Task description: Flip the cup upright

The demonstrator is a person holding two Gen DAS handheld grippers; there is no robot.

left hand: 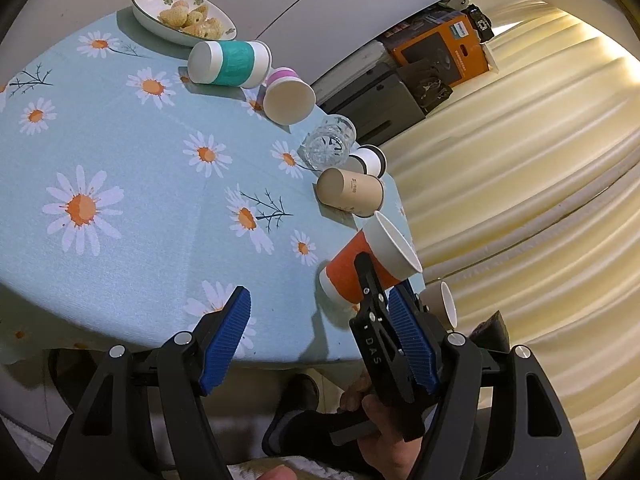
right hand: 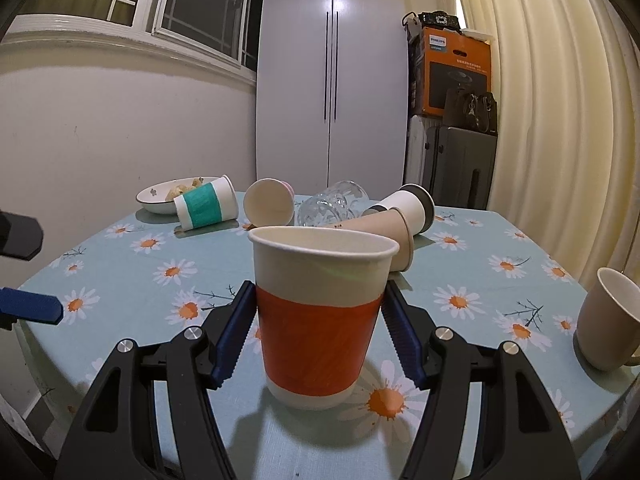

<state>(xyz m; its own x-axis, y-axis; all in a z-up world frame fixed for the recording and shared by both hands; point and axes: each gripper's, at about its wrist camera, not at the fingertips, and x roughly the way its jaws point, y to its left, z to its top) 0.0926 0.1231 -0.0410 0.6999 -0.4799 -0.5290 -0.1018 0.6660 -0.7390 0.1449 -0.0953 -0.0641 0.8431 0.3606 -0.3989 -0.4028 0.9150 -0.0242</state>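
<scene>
Orange cup (right hand: 318, 312) upright on table (right hand: 132, 280), frame centre; we see right gripper (right hand: 319, 326) jaws pinching its sides. Left gripper (left hand: 320, 340) jaws spread, holding nothing, at frame bottom.

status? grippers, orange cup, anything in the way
Right gripper shut on orange cup, cup upright on table. Left gripper open, empty. Beige mug close on right; five cups still tipped behind.

Black claw (right hand: 316, 328) frames, ribbed blue pads (right hand: 234, 336), silver screws (right hand: 125, 346).
</scene>
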